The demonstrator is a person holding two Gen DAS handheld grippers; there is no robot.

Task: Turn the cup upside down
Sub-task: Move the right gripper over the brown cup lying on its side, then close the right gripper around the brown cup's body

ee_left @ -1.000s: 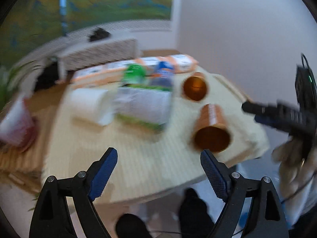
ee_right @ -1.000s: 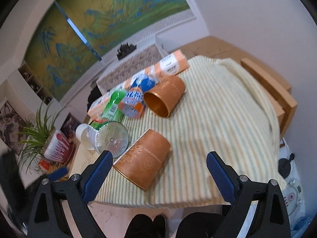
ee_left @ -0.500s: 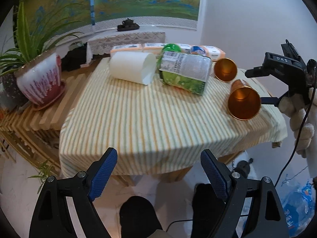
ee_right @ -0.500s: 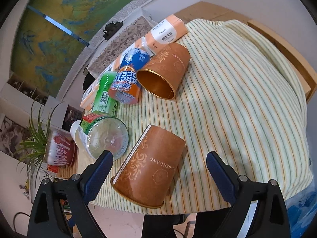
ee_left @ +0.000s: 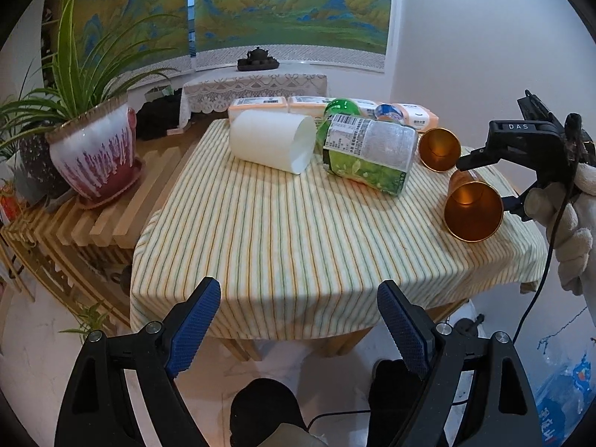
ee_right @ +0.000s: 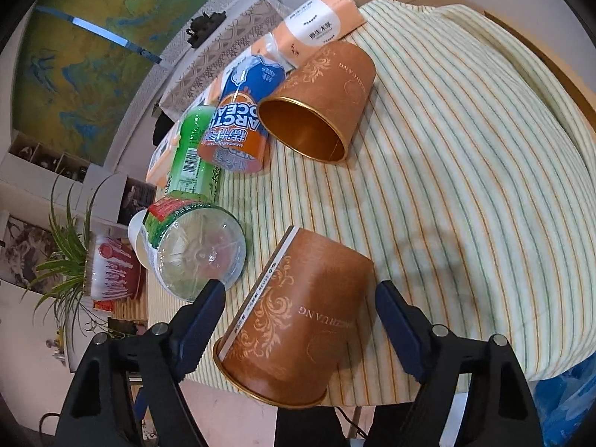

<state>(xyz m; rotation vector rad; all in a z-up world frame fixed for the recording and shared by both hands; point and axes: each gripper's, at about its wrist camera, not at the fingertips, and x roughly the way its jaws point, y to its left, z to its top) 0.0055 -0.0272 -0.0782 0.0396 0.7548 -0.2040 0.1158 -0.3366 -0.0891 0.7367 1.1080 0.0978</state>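
Note:
Two copper-brown paper cups lie on their sides on the striped tablecloth. The near cup (ee_right: 298,316) lies by the table's edge, its mouth toward the edge; it also shows in the left wrist view (ee_left: 472,210). My right gripper (ee_right: 300,314) is open, its blue fingers on either side of this cup, not touching it. The far cup (ee_right: 320,100) lies further back, also in the left wrist view (ee_left: 439,149). My left gripper (ee_left: 298,324) is open and empty, in front of the table's near edge.
A large clear bottle (ee_left: 367,152), a white roll (ee_left: 272,139), a green bottle (ee_right: 192,149), an orange-and-blue bottle (ee_right: 238,126) and orange packs (ee_right: 320,26) lie at the back. A potted plant (ee_left: 93,145) stands on a slatted bench at the left.
My right gripper has moved down and forward until its fingers straddle the near cup. My left gripper has pulled back from the table and steadied.

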